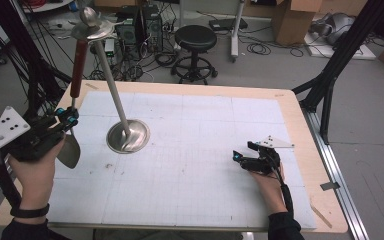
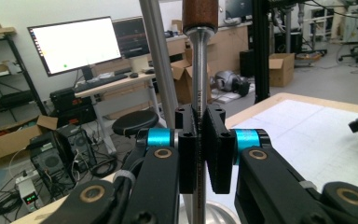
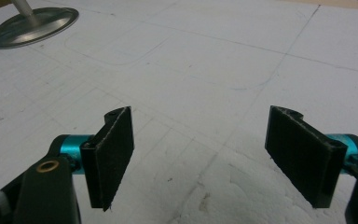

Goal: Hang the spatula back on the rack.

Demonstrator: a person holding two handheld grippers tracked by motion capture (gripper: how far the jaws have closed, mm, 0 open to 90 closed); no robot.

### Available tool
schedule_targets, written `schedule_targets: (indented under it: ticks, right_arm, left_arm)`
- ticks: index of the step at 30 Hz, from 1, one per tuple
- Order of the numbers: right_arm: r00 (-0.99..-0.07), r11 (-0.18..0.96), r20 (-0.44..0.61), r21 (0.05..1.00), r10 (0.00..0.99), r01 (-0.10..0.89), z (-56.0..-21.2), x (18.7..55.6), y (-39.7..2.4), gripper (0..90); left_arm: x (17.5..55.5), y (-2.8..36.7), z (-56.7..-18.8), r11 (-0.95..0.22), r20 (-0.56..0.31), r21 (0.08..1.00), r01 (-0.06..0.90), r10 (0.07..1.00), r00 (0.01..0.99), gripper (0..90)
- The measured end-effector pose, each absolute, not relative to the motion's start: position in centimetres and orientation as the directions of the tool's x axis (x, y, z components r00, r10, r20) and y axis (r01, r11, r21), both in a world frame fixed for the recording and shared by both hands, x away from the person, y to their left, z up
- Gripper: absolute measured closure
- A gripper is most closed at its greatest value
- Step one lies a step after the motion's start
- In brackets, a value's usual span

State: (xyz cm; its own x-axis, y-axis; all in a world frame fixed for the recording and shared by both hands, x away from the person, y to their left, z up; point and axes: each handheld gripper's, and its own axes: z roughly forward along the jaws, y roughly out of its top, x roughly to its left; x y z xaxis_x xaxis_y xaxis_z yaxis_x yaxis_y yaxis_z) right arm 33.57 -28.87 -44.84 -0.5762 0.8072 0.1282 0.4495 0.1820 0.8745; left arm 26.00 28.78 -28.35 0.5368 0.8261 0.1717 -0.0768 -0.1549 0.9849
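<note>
Nearest, the left gripper (image 2: 199, 149) clamps a spatula (image 1: 73, 107) at frame left, not yet hung on the stand (image 1: 125, 135); right gripper (image 3: 200, 158) idles wide.

Both grippers were black, two-jaw, with cyan anodised collars behind the pads. Left gripper (image 2: 199, 154): flat black rectangular pads, brass-coloured pivot bushings on the linkage arms, a small screw hole near each pad's top corner, black cable at lower left. It carried a grey three-cornered plate (image 1: 4, 129) dotted with small dark holes. Right gripper (image 3: 212, 156): same black pads with rough, slightly frayed edges, cyan collars, one brass bushing visible on the left arm; grey plate on top too. The person wore dark sleeves and a black band (image 1: 28, 211) on the left wrist.
</note>
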Motion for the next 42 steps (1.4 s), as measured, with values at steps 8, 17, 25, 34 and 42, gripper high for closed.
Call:
schedule_targets:
  ticks: [8,17,25,34,42]
  right_arm:
    - [-0.578,0.185,0.121,0.877,0.807,0.442,-44.9,33.6,-28.9,23.1]
    - [-0.577,0.182,0.126,0.876,0.807,0.446,-44.9,33.6,-28.9,23.1]
    - [-0.577,0.182,0.128,0.875,0.806,0.449,-44.9,33.6,-28.8,23.1]
    - [-0.577,0.182,0.128,0.875,0.807,0.449,-44.9,33.6,-28.9,23.2]
    - [-0.579,0.182,0.128,0.876,0.805,0.447,-44.9,33.6,-28.9,23.2]
  left_arm:
    - [26.9,28.7,-28.8,-0.154,0.162,0.986,-0.058,0.850,0.502,84.4]
    - [27.8,28.9,-29.0,-0.128,0.138,0.990,-0.054,0.868,0.478,84.4]
    - [28.7,28.8,-29.5,-0.129,0.144,0.990,-0.063,0.877,0.458,84.3]
    - [29.8,28.5,-30.0,-0.121,0.142,0.990,-0.075,0.888,0.437,84.3]
    - [30.6,28.0,-30.3,-0.116,0.130,0.991,-0.060,0.892,0.433,84.3]
